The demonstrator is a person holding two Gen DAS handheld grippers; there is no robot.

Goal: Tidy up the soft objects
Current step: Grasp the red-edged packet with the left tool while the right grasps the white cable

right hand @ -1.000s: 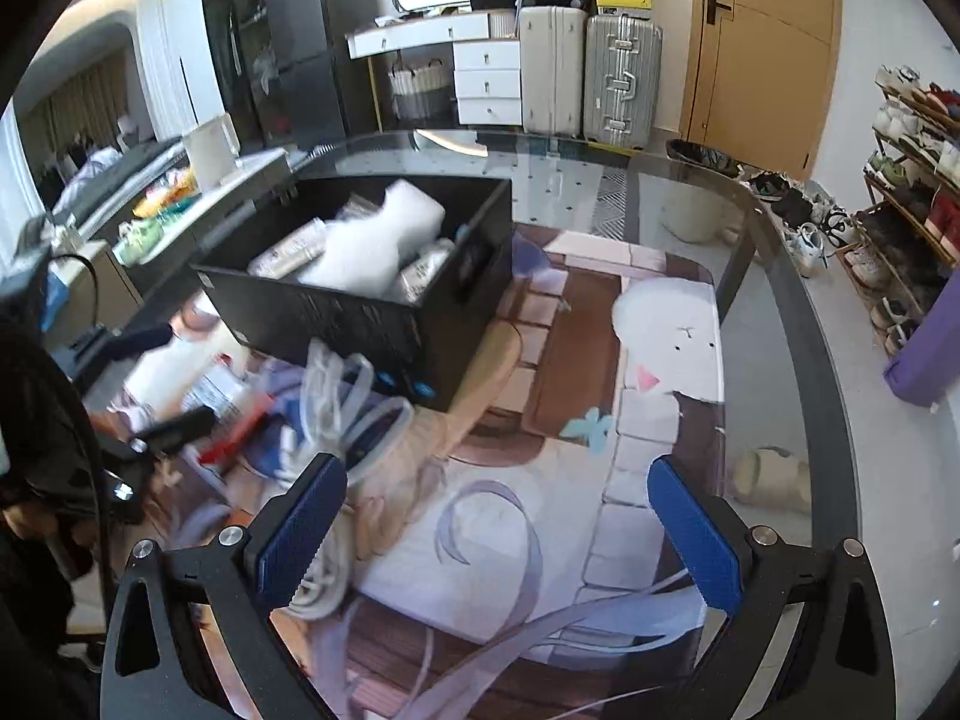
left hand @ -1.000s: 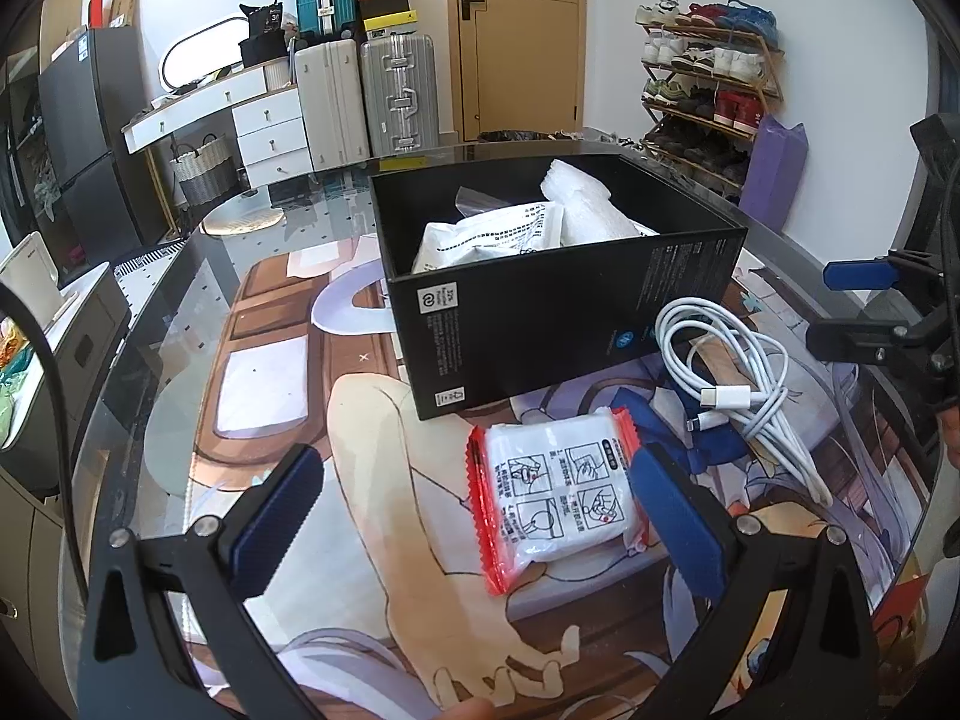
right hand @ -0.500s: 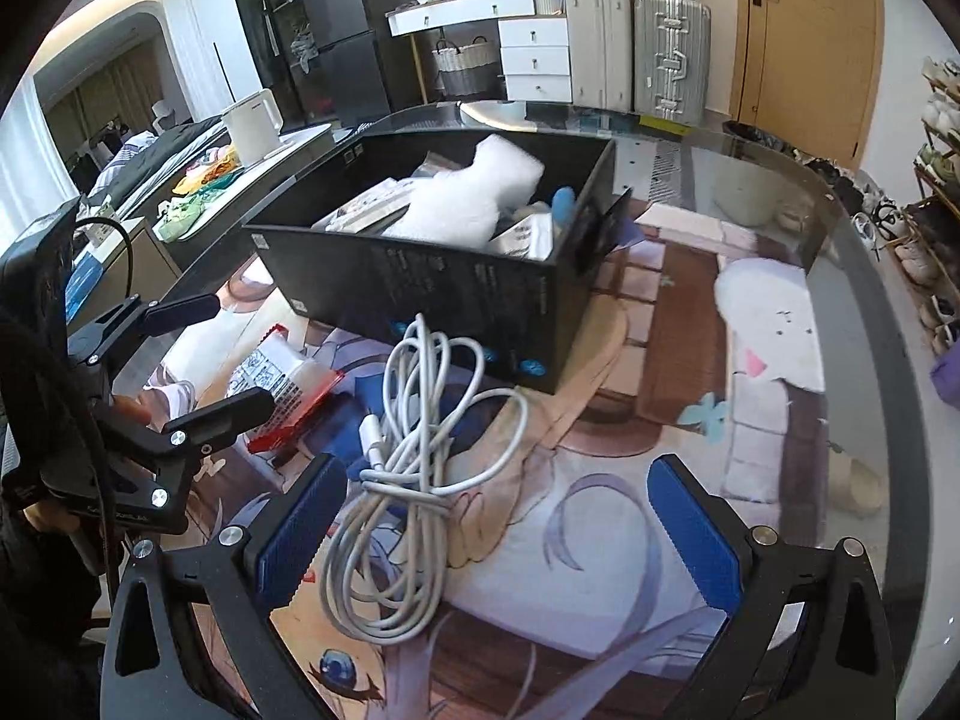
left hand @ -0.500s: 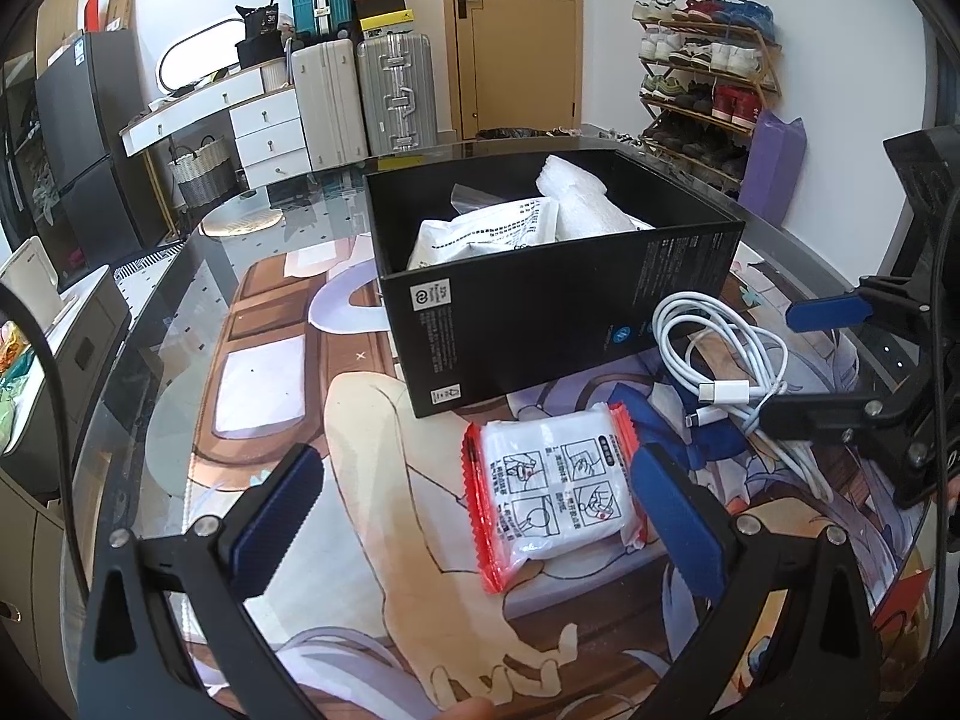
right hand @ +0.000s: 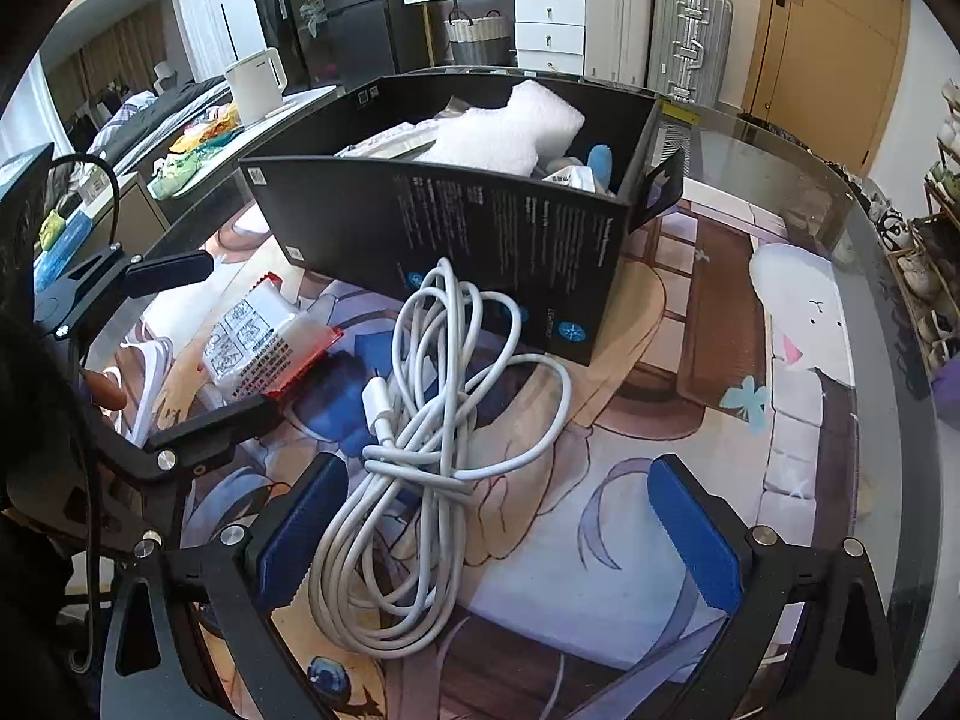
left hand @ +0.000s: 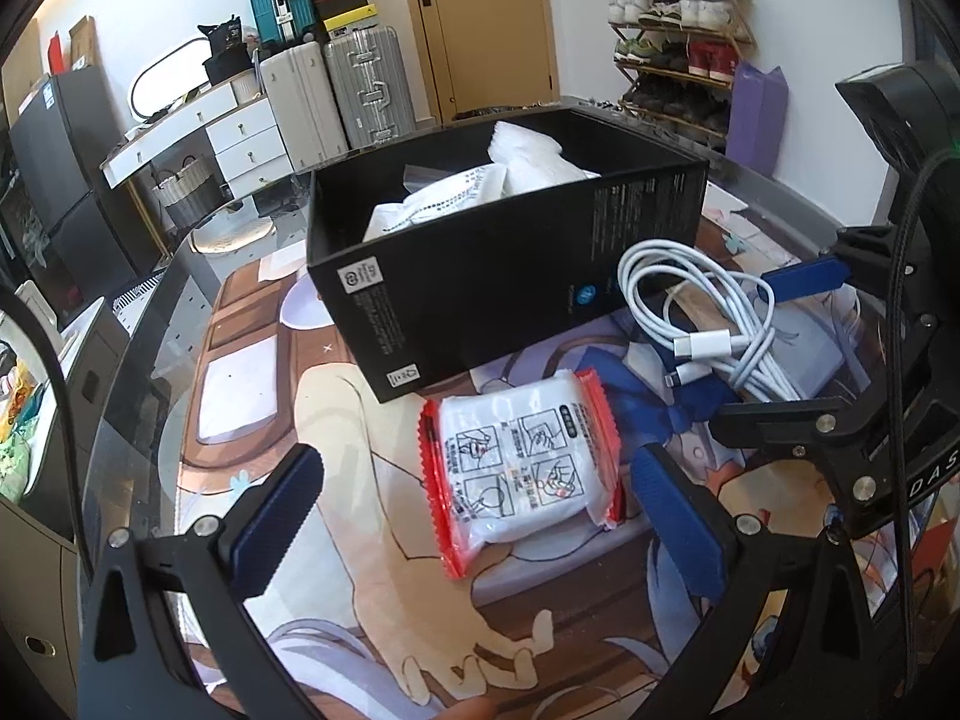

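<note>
Both claws spread wide over soft items on the desk.

The left claw [left hand: 480, 510] stands apart, empty, around a red-edged wipes packet [left hand: 522, 468] lying flat just beside the black box [left hand: 480, 300]. The right claw [right hand: 498, 516] is also apart, its left pad beside a coiled white cable [right hand: 432, 420] on the printed mat [right hand: 690, 420]. White soft packs [left hand: 444, 198] fill the box.

black box [right hand: 456, 228] behind, cable [right hand: 432, 420] between tongs
</note>
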